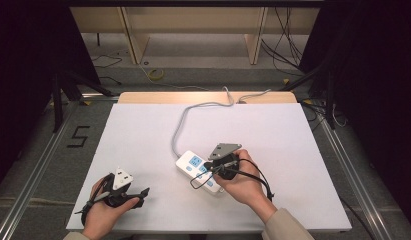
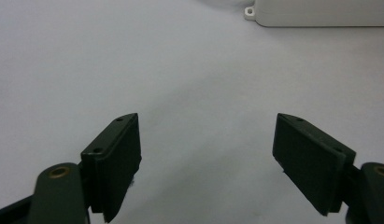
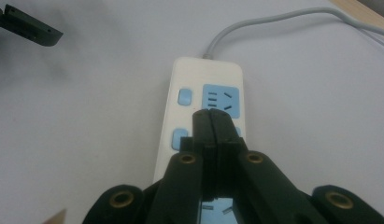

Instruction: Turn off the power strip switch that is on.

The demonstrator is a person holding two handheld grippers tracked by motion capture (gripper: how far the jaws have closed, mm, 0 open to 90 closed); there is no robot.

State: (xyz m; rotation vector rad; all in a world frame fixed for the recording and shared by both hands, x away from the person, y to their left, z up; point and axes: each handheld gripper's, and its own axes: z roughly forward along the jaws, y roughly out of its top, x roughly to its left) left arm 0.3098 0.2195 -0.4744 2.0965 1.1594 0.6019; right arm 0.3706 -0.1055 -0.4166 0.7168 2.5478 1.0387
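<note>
A white power strip is seen just right of centre in the lower half of the high view, lying flat on the white table. Its grey cord runs toward the upper middle of the frame and off the far edge of the table, which suggests it is plugged in or anchored beyond it.

The right gripper is held directly over the strip. In the right gripper view its 2 jaws are pressed together with nothing between them, their joined tips poised at the middle of the strip, between a blue switch button and a blue socket face. Closed jaws make a narrow, stiff point, so a button press is judged to be the likely purpose; whether the tips touch the strip cannot be told.

The left gripper is held low in the lower left of the high view, well apart from the strip. In its own view its jaws are spread wide over bare table and grip nothing, with a corner of the strip at the upper right. It appears to be parked clear of the work.
</note>
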